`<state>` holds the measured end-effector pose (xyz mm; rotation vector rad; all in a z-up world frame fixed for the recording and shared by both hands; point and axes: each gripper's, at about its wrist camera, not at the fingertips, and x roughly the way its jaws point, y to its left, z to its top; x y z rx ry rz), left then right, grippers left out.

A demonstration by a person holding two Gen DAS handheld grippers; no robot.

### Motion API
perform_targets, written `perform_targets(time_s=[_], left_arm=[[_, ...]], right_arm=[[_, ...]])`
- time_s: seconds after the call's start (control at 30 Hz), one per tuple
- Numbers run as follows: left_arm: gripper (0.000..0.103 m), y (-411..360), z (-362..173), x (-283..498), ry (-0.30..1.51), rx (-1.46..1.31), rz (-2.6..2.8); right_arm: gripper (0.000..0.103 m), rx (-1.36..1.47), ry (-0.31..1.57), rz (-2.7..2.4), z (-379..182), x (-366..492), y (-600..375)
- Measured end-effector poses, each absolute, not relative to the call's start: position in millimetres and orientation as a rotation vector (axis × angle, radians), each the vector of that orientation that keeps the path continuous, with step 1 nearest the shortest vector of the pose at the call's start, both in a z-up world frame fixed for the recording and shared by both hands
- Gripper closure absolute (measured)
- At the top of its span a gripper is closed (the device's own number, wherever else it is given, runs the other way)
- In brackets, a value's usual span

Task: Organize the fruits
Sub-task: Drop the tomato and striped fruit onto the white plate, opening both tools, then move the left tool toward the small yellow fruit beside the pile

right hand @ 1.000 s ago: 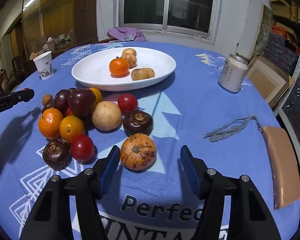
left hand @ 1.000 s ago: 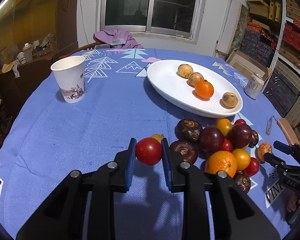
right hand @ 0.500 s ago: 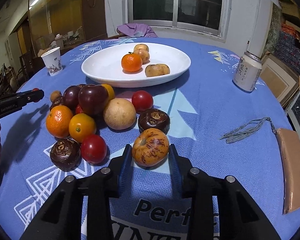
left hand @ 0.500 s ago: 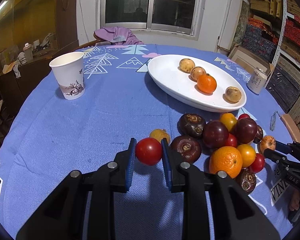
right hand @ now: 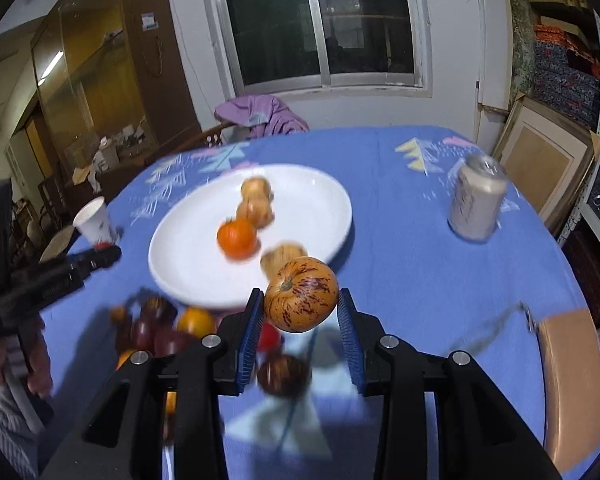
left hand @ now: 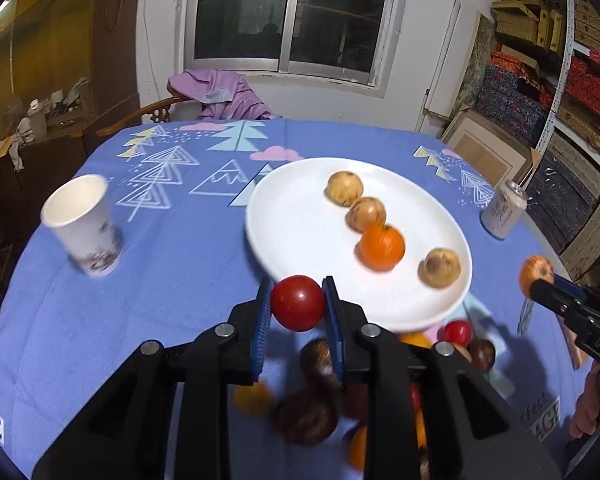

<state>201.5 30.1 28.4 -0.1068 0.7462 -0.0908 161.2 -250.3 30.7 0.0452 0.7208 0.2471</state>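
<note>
My left gripper (left hand: 297, 304) is shut on a red tomato (left hand: 298, 303), held in the air at the near rim of the white plate (left hand: 300, 232). My right gripper (right hand: 300, 308) is shut on an orange fruit streaked with purple (right hand: 301, 294), lifted in front of the plate (right hand: 188, 256). The plate carries an orange (left hand: 381, 246) and three tan fruits. Below both grippers lies a blurred heap of dark purple, red and orange fruits (right hand: 160, 328). The right gripper with its striped fruit (left hand: 536, 270) shows at the right edge of the left wrist view.
A paper cup (left hand: 82, 226) stands on the blue tablecloth at the left. A drinks can (right hand: 476, 204) stands to the right of the plate. A tan flat object (right hand: 568, 380) and a grey cord lie at the right edge. A chair with purple cloth (left hand: 220, 92) stands behind.
The right gripper closed on the striped fruit and lifted it off the cloth. Both grippers rose and moved toward the plate, each carrying its fruit; the heap now lies beneath them.
</note>
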Motion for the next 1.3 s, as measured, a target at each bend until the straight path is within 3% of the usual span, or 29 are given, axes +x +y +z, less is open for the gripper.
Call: perform_targets(time_s=[0.33,0.4,0.47,0.67,0.77,0.9,1.0,1.3], left_arm=[[0.076,6.2,-3.5,265.8,0.838,-0.081,-0.081],[0.057,4.2,-6.7,267.2,0.836,-0.076,-0.087],[0.038,1.9,-5.9,262.9,0.814,-0.061,-0.088],[0.016,3.5,5.9,245.7,0.77,-0.036,-0.076],[0.014,18.8,15.4,229.4,0.748,-0.056,-0.06],[0.007,51.5,18.9,200.2,0.721,-0.124,-0.023],[0.006,77.6,7.4,179.8,0.738,-0.176,0.039],[0.006,111.6,-19.0,164.0,0.865,-0.297,0.055]], right_arm=[[0.064,0.107,0.82,0.253,3.9,265.6,-218.1],[0.064,0.121,0.826,0.264,-0.8,270.3,-217.5],[0.043,0.145,0.832,0.287,-3.0,271.4,-219.7],[0.041,0.161,0.756,0.292,18.8,250.4,-226.5],[0.031,0.164,0.742,0.303,28.5,231.3,-229.3],[0.028,0.178,0.709,0.319,35.7,198.8,-235.5],[0.016,0.205,0.701,0.314,32.2,177.3,-244.6],[0.016,0.265,0.751,0.287,11.5,145.7,-273.1]])
